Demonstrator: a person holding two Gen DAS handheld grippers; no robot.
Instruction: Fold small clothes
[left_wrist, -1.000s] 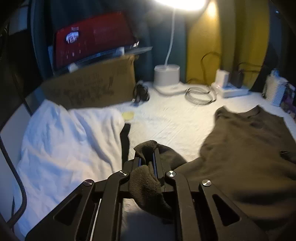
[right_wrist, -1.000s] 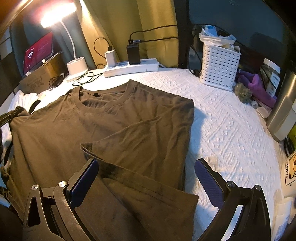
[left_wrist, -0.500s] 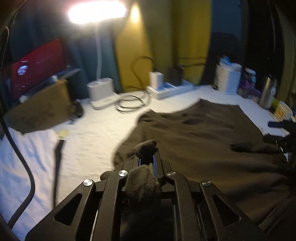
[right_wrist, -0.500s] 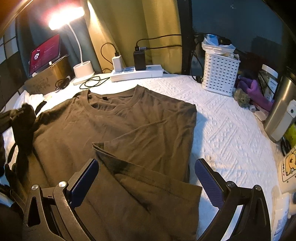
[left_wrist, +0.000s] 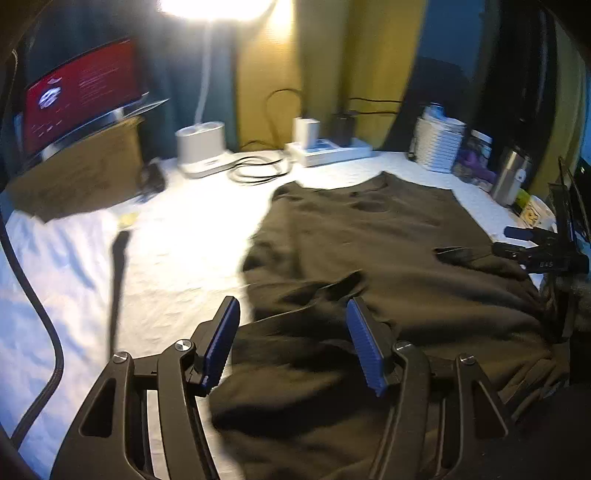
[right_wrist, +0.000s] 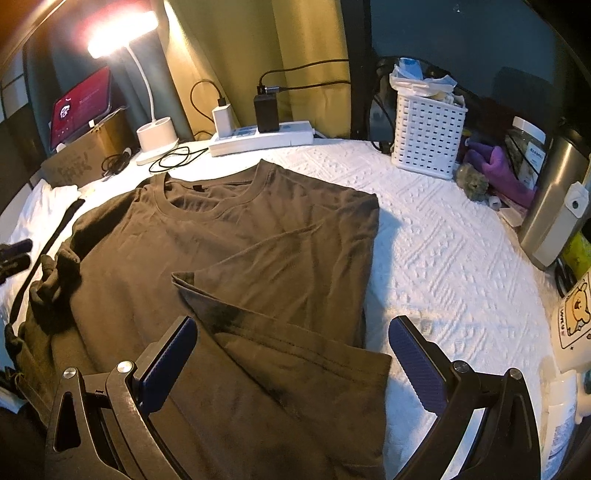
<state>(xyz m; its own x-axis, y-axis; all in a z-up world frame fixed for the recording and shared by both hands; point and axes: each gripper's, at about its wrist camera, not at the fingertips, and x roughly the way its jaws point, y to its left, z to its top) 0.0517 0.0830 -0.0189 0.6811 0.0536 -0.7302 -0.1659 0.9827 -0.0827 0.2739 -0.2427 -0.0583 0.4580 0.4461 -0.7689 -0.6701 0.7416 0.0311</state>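
shirt: dark olive-brown t-shirt (right_wrist: 236, 258) lying flat on the white textured surface (right_wrist: 443, 258), collar pointing toward the back wall. The right side is folded in over the middle, so there's a straight folded edge on the right and a sleeve lying diagonally across the body.

shirt's left side: this bit is messy. The fabric is bunched and rumpled at the left edge in the right wrist view, and in the left wrist view it sits in a crumpled ridge just ahead of the pads.

left tool (left_wrist: 293, 343): blue pads spread apart with nothing between them, hovering over the rumpled left part of the shirt. The view is a little blurry.

right tool (right_wrist: 291, 358): jaws spread wide, gripping nothing, low over the near hem area with the folded sleeve running between the pads.

white cloth (right_wrist: 44, 210): another garment or cloth off to the left of the shirt, apart from it.

back of the surface: lit desk lamp (right_wrist: 155, 136), white power strip (right_wrist: 262, 138) with chargers plugged in, and a loose coil of cable (left_wrist: 258, 171) in front.

right side: white slotted basket (right_wrist: 426, 136), steel bottle (right_wrist: 554, 206), some purple stuff between them.

far left: red-screened tablet (right_wrist: 81, 103) propped on a cardboard box (left_wrist: 81, 170).
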